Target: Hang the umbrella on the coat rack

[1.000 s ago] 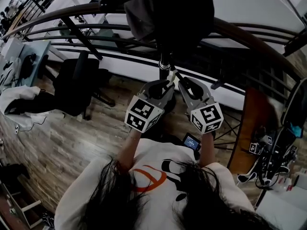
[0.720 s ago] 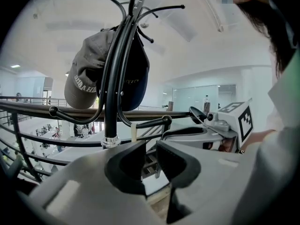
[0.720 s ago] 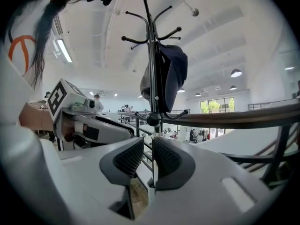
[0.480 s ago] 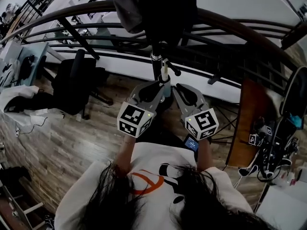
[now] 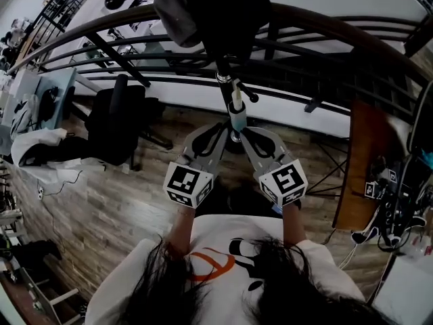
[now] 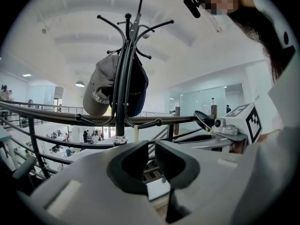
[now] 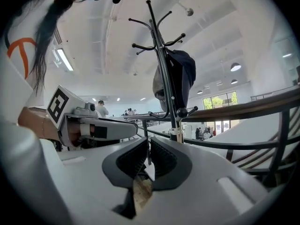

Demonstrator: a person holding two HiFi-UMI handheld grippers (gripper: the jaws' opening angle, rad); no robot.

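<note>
Risk: umbrella [image 5: 235, 112], seemingly hung beside coat rack [image 6: 121, 93] pole under a low hook [image 7: 183, 112], slips off if knocked by left gripper [image 6: 151, 156] or right gripper [image 7: 148, 153], both empty, jaws narrowly apart, right's just closing in.

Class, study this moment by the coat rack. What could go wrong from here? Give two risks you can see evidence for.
1. The left tool and right tool both crowd the coat rack; a knock might rock it and shake off the caps beside the railing.
2. The right tool's jaws have just been closing with nothing clearly between them: the grasp may have missed.
</note>
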